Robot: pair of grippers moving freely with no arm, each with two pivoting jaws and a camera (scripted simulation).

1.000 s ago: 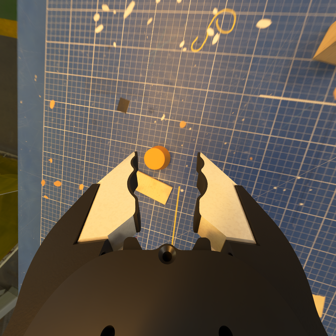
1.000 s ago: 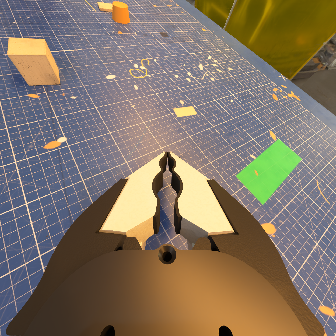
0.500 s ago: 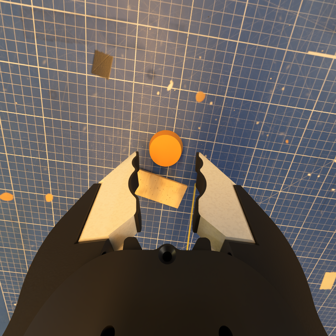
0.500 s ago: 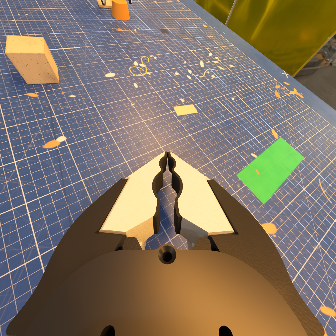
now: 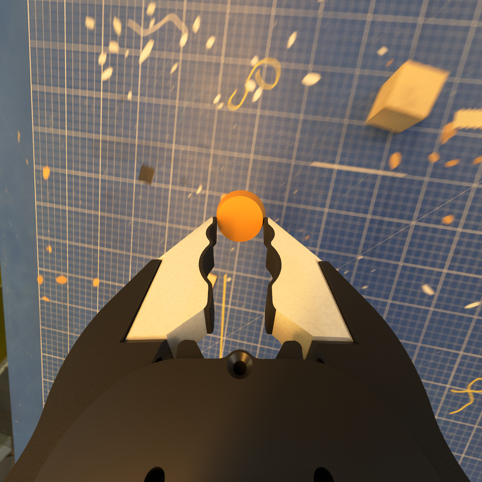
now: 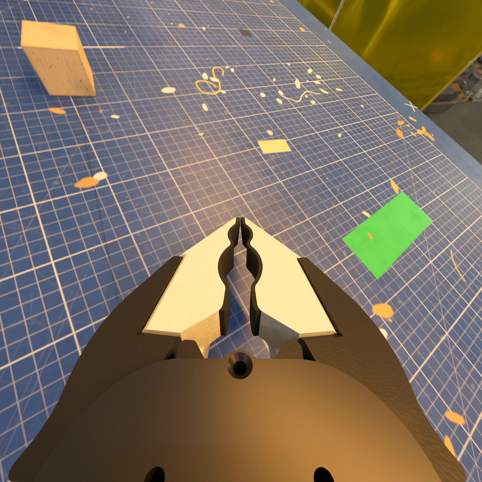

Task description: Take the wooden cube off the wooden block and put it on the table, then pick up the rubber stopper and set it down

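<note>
Blue gridded tabletop (image 6: 146, 198) fills both views, splattered with orange and cream paint marks; yellow screen (image 6: 407, 39) stands past its far right edge in the right wrist view. Wooden block (image 6: 56, 58) sits on the tabletop at upper left of the right view, nothing on top of it; in the left wrist view a blurred wooden piece (image 5: 407, 96) shows upper right, probably the same block, can't tell for sure. Cube not clearly identifiable in either view. Green patch (image 6: 386, 234) lies flat on the tabletop right of the right tongs (image 6: 240, 220), pale yellow patch (image 6: 273, 146) beyond them, both well apart from the block. Right tongs: tips together, only a sliver of gap, holding nothing, hanging over bare grid. Left tongs (image 5: 240, 221): partly closed, tips pressed on either side of the orange stopper (image 5: 240, 217), gripping it at the very tips; round face of the stopper points at the camera. Whether the stopper is lifted clear of the tabletop, can't tell. Small dark square (image 5: 146, 173) on the tabletop up-left of the stopper, apart from it.
</note>
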